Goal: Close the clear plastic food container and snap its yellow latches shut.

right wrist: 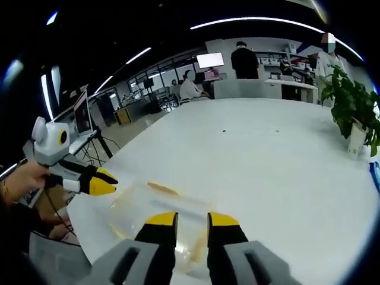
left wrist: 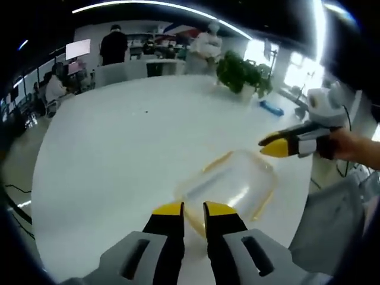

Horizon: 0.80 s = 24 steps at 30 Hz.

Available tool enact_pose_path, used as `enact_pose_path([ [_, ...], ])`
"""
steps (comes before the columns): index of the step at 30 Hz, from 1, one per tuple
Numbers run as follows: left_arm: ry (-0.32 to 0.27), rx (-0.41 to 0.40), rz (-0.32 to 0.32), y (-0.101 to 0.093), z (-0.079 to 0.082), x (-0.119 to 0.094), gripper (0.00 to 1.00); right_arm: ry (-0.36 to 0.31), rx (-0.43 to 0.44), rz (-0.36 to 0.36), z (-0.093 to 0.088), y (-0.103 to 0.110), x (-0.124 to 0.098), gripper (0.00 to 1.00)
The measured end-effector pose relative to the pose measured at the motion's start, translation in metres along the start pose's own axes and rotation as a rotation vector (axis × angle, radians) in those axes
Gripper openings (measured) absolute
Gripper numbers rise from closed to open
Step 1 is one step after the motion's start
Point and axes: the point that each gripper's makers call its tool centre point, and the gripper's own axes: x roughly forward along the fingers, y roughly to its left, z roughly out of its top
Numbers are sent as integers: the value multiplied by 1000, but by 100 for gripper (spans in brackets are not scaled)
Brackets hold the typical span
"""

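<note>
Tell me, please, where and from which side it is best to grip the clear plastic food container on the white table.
Probably at a yellow-edged rim of the clear container, coming from above at one side. It lies flat and low on the white table, and its top is broad and smooth, so only the thin rim offers something for two jaws to pinch. The left gripper is nearest that rim; the right gripper hovers at the far side.
</note>
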Motion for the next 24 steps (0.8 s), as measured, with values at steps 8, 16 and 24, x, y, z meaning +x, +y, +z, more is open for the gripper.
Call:
enact_pose_path([
  [8,-50,48,41,-5,7,1,2,31,-72,38,-1,11,7,14],
  [16,-35,87,-6,-22,4,9,1,70,-183,89,3,24,17,10],
  [24,-23,129,-27,-33,0,12,2,95,-241,132,6,32,26,9],
])
